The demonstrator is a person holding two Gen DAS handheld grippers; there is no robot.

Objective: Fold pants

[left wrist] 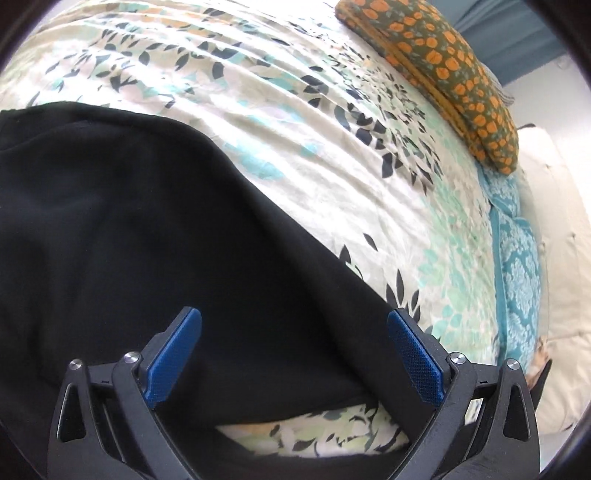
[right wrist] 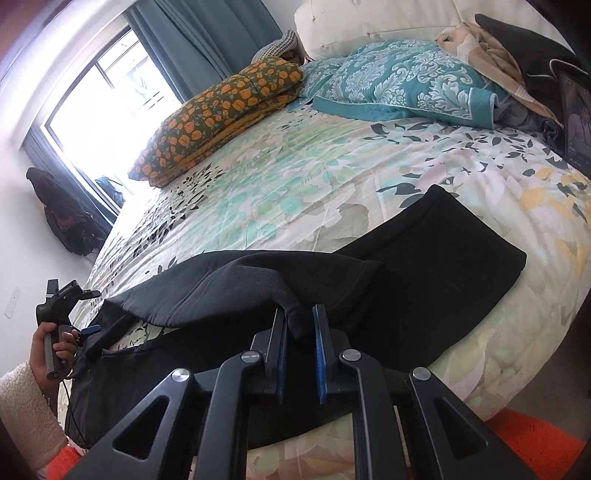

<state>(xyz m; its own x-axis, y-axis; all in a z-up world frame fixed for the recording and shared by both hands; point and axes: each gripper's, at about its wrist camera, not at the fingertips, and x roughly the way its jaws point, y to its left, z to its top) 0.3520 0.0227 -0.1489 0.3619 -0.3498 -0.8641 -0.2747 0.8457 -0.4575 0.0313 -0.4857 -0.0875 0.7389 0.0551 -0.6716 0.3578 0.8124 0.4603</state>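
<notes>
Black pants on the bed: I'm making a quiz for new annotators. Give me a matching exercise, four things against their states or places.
Things:
1. right gripper
2. left gripper
3. orange-flowered quilt
4. teal pillow

States or places:
a. folded, on the window side of the bed
b. jaws wide apart above the black pants
c. pinching a fold of the pants
d. by the white headboard

Pairs: 1-c, 2-b, 3-a, 4-d

Floral bedspread [right wrist: 295, 173], orange-flowered quilt [right wrist: 218, 118], teal pillow [right wrist: 406, 85]
</notes>
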